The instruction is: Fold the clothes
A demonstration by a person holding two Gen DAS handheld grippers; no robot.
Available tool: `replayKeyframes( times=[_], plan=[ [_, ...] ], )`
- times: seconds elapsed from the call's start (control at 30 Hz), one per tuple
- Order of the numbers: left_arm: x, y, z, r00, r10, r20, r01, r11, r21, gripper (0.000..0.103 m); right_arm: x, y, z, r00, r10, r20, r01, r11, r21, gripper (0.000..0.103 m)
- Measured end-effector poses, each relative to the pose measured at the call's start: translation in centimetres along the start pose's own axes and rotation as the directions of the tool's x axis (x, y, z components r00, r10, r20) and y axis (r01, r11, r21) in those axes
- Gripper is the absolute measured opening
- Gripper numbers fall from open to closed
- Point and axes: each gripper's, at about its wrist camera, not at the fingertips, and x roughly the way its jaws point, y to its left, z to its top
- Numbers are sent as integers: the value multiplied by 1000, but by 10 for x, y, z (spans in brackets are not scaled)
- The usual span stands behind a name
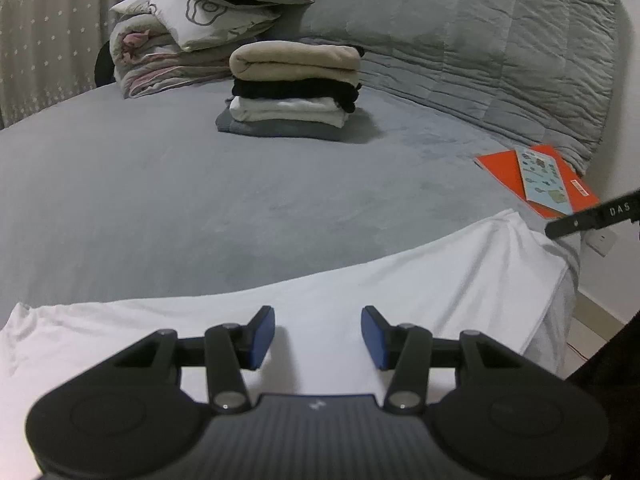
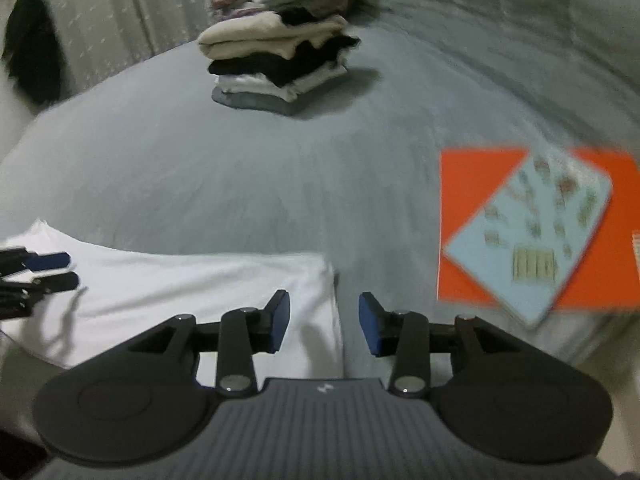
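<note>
**White garment lying along the near edge of the bed, both grippers released**

While lying flat along the near edge of the bed (image 1: 160, 208), the white garment (image 1: 360, 292) is reaching toward the bed's near right corner, where one end is draping over the side. At the far left corner, bundled bedding and pillows (image 1: 192, 28) are resting in a heap. Just beside them, toward the middle of the far edge, a stack of folded clothes (image 1: 294, 88) is sitting, beige on top, then black, white and grey. The left gripper (image 1: 318, 338) is hovering over the white garment with its blue-padded jaws spread apart and grasping nothing. The right gripper (image 2: 324, 324) is hanging over the garment's right end, jaws likewise apart and empty. Near the right edge, an orange folder (image 2: 476, 184) is carrying a pale blue printed sheet (image 2: 536, 224).
</note>
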Motion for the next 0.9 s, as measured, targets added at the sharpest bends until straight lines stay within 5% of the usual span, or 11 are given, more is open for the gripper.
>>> replayKeyframes(
  times=[0.2, 0.27, 0.6, 0.67, 0.9],
  plan=[
    [1, -9, -7, 999, -12, -32, 14, 999, 38, 49, 4, 6, -19, 999, -18, -27, 20, 999, 48, 38],
    [0, -12, -10, 999, -11, -43, 14, 998, 60, 49, 7, 13, -24, 999, -29, -21, 30, 999, 24, 4],
    [-16, -20, -21, 996, -59, -68, 66, 991, 112, 51, -3, 9, -19, 996, -92, 15, 92, 995, 23, 4],
    [-19, -22, -22, 996, -65, -59, 71, 991, 111, 51, -3, 11, -19, 995, -97, 25, 96, 995, 17, 15],
    [-23, -32, -32, 990, -131, -43, 135, 986, 95, 51, -8, 25, -12, 994, -71, 87, 72, 997, -18, 26]
  ],
)
